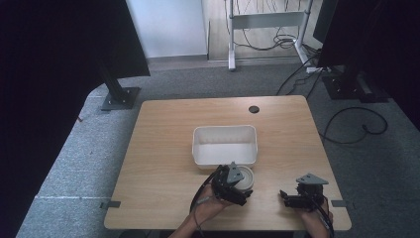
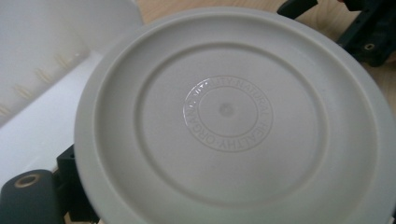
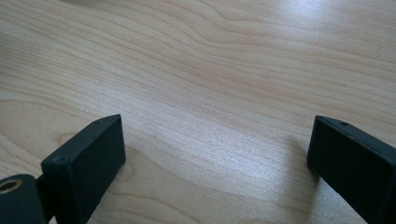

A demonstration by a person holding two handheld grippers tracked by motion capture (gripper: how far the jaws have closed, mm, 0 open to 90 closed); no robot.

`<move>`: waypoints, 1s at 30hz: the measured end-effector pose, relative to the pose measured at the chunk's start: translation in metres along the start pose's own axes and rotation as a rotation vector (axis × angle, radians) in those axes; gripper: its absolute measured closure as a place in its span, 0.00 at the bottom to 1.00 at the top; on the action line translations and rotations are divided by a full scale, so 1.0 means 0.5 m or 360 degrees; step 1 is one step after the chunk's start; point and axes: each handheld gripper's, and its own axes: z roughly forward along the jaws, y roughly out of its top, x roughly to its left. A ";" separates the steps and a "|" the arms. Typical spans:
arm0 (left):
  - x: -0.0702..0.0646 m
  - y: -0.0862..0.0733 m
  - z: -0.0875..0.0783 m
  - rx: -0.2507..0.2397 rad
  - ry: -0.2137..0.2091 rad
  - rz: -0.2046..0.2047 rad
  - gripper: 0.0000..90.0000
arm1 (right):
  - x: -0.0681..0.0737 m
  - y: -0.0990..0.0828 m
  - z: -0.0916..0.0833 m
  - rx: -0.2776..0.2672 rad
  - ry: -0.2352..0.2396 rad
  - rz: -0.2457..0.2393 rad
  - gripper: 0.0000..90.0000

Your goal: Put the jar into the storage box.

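The left gripper clamps a round grey lid (embossed rings facing its camera), held just in front of the white tub, near its right corner. Right of the lid lies bare table, then the right gripper, jaws spread wide and empty, near the table's front edge.

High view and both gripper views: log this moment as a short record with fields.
held item: round grey lid, underside with embossed ring of lettering facing the left gripper view
left tool: shut on the lid's edge, just in front of the tub
right tool: open, jaws wide apart, nothing between them, low over bare wood
white tub: rectangular, open-topped, looks empty, mid-table
table: light wood, small dark hole near the far edge
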 end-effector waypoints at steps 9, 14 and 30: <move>0.031 0.010 -0.003 -0.0006 0.0041 -0.0024 0.11 | 0.000 0.000 0.000 0.0000 0.0000 0.0000 0.04; 0.046 0.016 -0.002 -0.0011 0.0067 -0.0036 0.11 | 0.000 0.000 0.000 0.0000 0.0000 0.0000 0.04; 0.083 0.037 0.009 -0.0025 0.0115 -0.0062 0.11 | 0.000 -0.001 -0.001 0.0000 0.0003 -0.0004 0.04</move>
